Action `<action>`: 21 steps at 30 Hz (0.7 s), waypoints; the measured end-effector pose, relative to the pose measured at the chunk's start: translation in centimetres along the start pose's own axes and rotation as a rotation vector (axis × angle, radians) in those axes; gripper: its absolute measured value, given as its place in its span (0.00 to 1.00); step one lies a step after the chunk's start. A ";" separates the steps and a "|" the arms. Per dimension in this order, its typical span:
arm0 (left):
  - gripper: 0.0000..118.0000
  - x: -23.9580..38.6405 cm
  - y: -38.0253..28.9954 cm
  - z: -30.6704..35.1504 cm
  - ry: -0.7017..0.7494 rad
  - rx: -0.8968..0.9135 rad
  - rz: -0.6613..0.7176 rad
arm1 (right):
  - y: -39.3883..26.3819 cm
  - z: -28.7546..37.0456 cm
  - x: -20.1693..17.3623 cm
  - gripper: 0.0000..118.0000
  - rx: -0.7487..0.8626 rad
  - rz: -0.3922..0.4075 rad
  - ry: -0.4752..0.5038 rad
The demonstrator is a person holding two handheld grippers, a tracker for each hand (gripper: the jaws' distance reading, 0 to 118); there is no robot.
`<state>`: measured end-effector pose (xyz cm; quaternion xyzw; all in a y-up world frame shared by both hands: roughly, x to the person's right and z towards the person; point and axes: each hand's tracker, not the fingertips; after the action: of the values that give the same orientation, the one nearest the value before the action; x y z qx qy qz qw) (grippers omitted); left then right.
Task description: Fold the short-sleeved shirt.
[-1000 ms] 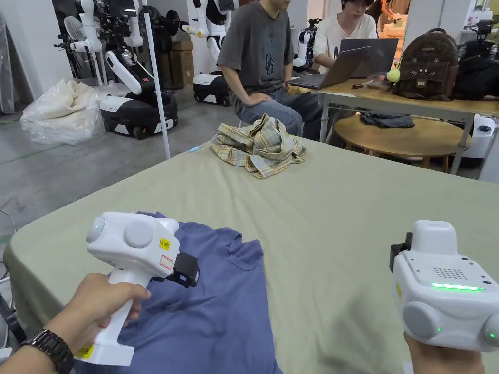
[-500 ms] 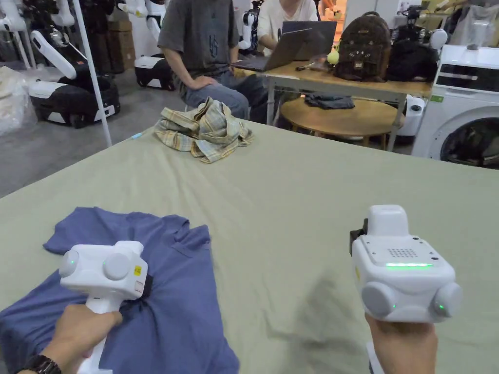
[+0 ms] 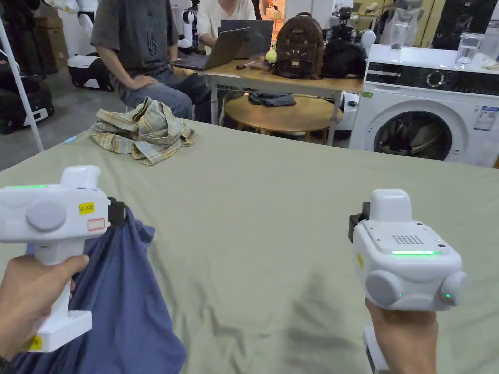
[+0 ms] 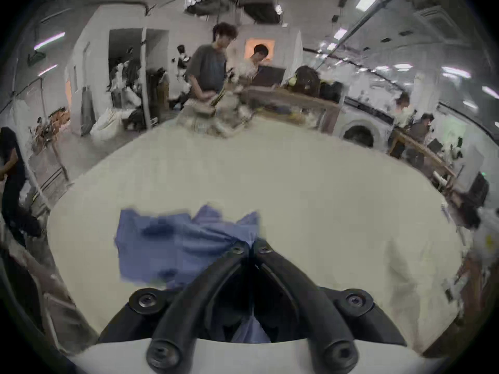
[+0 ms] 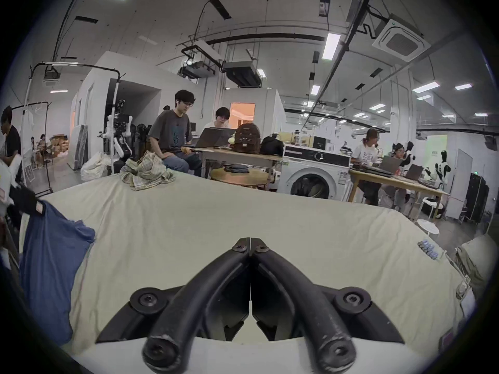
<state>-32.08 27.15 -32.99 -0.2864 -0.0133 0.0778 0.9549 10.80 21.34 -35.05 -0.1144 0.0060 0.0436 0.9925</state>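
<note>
The blue shirt [image 3: 112,297] hangs bunched from our left gripper [image 3: 118,213], lifted off the near left part of the table [image 3: 273,204], with its lower folds draping down toward the cloth surface. In the left gripper view the jaws are pressed together on a pinch of the blue fabric [image 4: 189,242], which spreads away from the tips and also shows between the jaw arms. Our left hand [image 3: 29,297] grips the white handle below. Well to the right of the shirt, our right gripper [image 3: 358,226] hovers over bare table, held up by our right hand [image 3: 407,336]; in the right gripper view its jaws are pressed together with nothing between them [image 5: 250,246], and the shirt [image 5: 48,255] hangs at the far left. Beyond the shirt, at the far edge of the table, lies a crumpled plaid shirt [image 3: 141,130]. Farther right behind the table stands a washing machine [image 3: 424,117].
</note>
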 end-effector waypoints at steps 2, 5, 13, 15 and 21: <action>0.00 3.3 2.2 0.1 -0.065 0.046 -0.045 | 0.2 0.4 1.5 0.00 0.001 -0.001 -0.034; 0.00 9.0 5.0 -0.1 -0.187 0.073 -0.111 | 0.4 1.3 4.0 0.00 0.008 -0.010 -0.078; 0.00 26.1 7.8 -1.7 -0.518 0.086 -0.225 | 0.4 4.9 11.9 0.00 0.028 -0.029 -0.232; 0.00 30.7 7.2 -2.3 -0.585 0.065 -0.268 | 0.2 5.9 13.8 0.00 0.029 -0.029 -0.282; 0.00 40.5 0.3 -5.4 -0.723 -0.107 -0.356 | -1.2 8.7 18.9 0.00 0.012 -0.047 -0.388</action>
<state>8.23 30.83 -38.46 -0.2829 -0.4015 0.0060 0.8711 29.73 23.80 -26.75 -0.0979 -0.1878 0.0419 0.9764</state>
